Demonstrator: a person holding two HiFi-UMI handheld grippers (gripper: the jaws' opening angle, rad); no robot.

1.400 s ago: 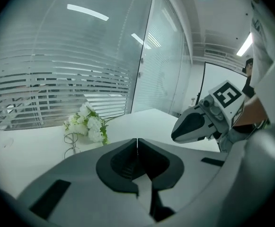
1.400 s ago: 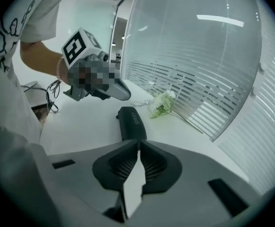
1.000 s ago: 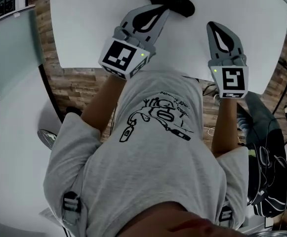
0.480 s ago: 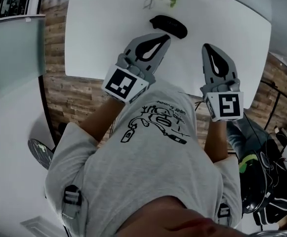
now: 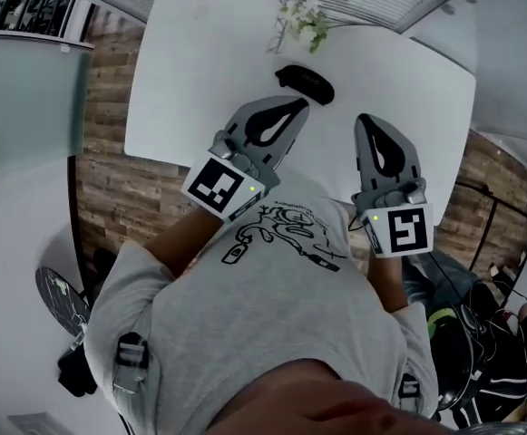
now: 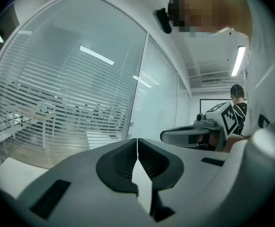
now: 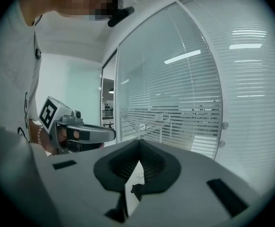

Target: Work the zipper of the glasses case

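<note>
The black glasses case [image 5: 305,83] lies on the white table [image 5: 200,62], near a small flower sprig [image 5: 304,18]. The left gripper [image 5: 292,107] and right gripper [image 5: 365,119] hover apart from it, each with jaws pressed together and empty.

Looking straight down: the white bench [image 5: 200,62] fills the upper middle of the frame. The black glasses case [image 5: 305,83] lies on it near top centre, and a little sprig of white flowers [image 5: 301,18] sits just above it in the picture. The left tongs [image 5: 296,106] come in from the lower left, tip just under the case with a small gap. The right tongs [image 5: 363,120] are over to the right, clear of the case. Both look pinched together with nothing in them. Each has its marker cube further down the frame. A grey T-shirt [image 5: 272,324] with a black drawing fills the bottom, and wood floor [image 5: 109,152] shows left of the bench.
</note>
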